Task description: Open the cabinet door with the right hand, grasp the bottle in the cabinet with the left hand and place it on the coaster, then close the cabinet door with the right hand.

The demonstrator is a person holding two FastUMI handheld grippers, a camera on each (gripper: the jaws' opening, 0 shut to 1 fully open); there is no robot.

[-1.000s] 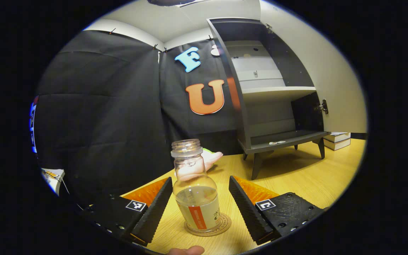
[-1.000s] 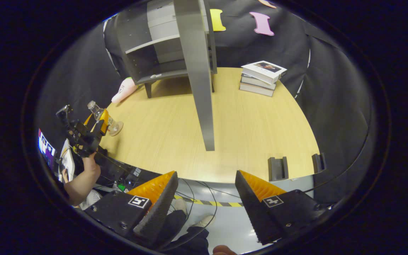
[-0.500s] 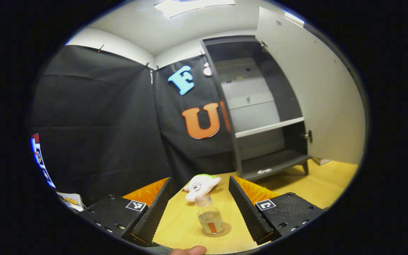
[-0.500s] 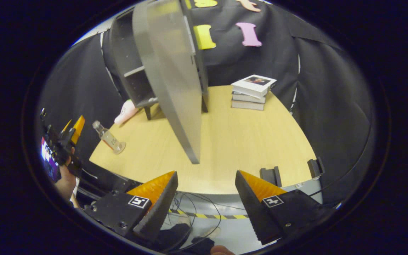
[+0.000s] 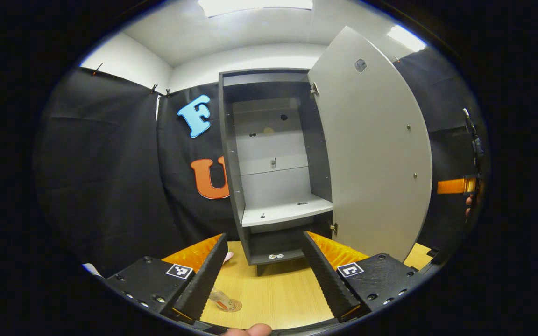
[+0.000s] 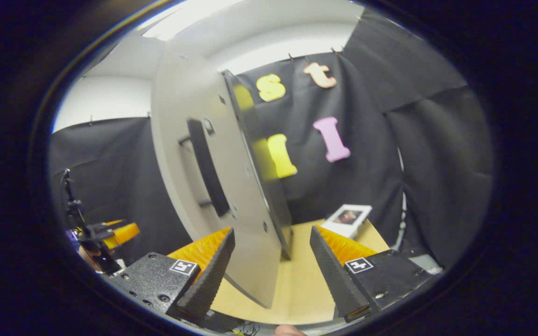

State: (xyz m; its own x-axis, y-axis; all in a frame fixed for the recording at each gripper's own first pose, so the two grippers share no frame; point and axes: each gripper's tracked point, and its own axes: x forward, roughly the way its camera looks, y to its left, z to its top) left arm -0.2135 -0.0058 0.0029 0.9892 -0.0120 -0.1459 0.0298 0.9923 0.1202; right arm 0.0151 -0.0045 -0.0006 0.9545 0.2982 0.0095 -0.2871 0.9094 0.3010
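Wood table (image 5: 273,298) w/ tall cabinet (image 5: 269,163), door (image 5: 371,163) open. Bottle (image 5: 220,298) sits on coaster (image 5: 232,306). Left gripper (image 5: 264,275) spread wide, empty. Right gripper (image 6: 271,273) spread too, by door. Books (image 6: 346,219) on table.

You are working in a recording booth, not a home — black cloth (image 5: 101,177) is clipped up as walls below a plain white ceiling (image 5: 250,28). A small grey cabinet (image 5: 273,186) and stacked books (image 6: 347,218) stand as props on one wooden table (image 5: 273,298).
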